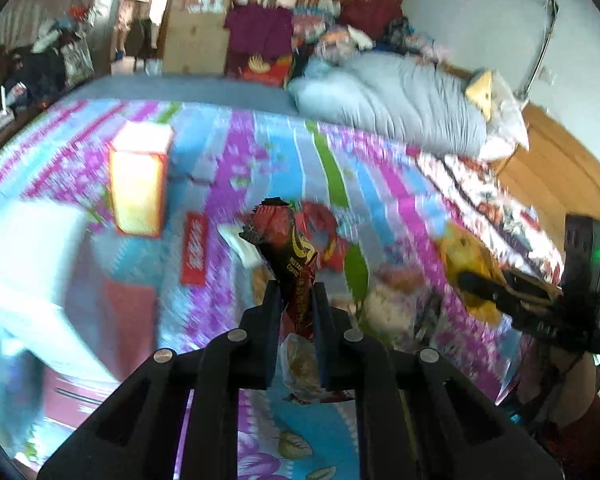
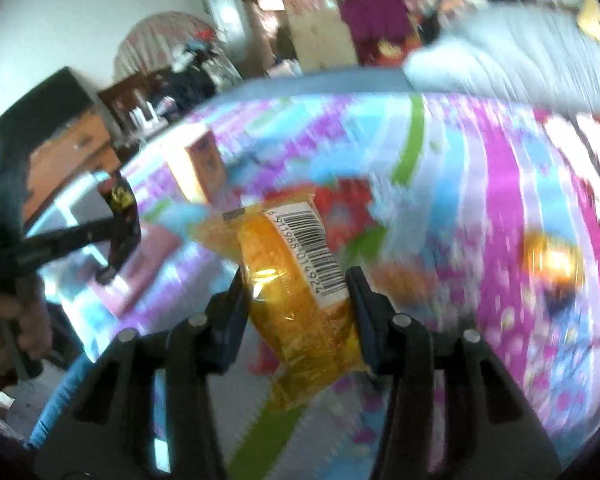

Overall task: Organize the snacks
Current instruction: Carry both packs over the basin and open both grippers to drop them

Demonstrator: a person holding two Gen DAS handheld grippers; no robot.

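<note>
Left gripper (image 1: 296, 292) pinches a dark sachet (image 1: 286, 240), right gripper (image 2: 296, 280) clamps an orange packet (image 2: 292, 280), both above the bedspread (image 1: 380, 168).

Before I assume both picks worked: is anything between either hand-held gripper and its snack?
Nothing visible. The left hand-held gripper is shut directly on the red-and-black sachet, and the right hand-held gripper clamps the yellow packet, both lifted off the bedspread.
</note>
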